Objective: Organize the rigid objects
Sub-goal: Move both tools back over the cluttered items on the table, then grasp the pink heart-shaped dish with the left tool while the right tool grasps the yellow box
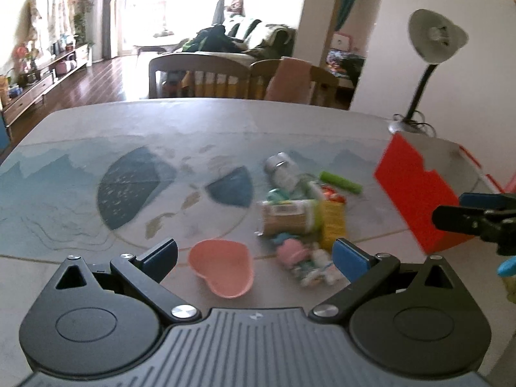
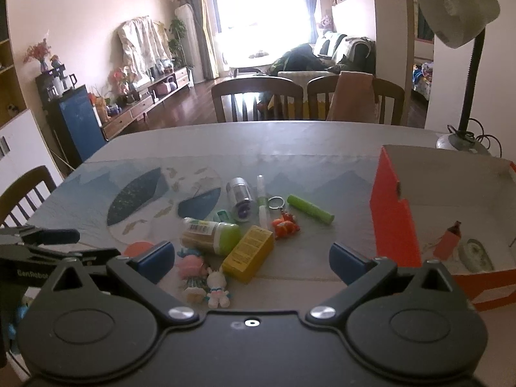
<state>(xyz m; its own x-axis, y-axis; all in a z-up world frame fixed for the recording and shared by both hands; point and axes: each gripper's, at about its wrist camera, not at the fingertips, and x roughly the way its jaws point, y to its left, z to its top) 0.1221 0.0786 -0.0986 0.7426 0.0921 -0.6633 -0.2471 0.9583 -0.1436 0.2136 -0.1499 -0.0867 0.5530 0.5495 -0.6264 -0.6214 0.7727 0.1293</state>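
Here, both grippers — left gripper (image 1: pixel 254 254) and right gripper (image 2: pixel 251 258) — hover spread wide and empty; crowded trinkets risk scattering, the pink heart dish (image 1: pixel 222 269) getting nudged.

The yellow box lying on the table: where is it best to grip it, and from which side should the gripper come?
Grip the yellow box across its two long narrow sides, near the middle, coming down from above. It lies flat and slanted on the table, so the jaws should probably turn to match its slant. The green-capped jar lies close against its left side, leaving little room for a finger there; the right side looks freer.
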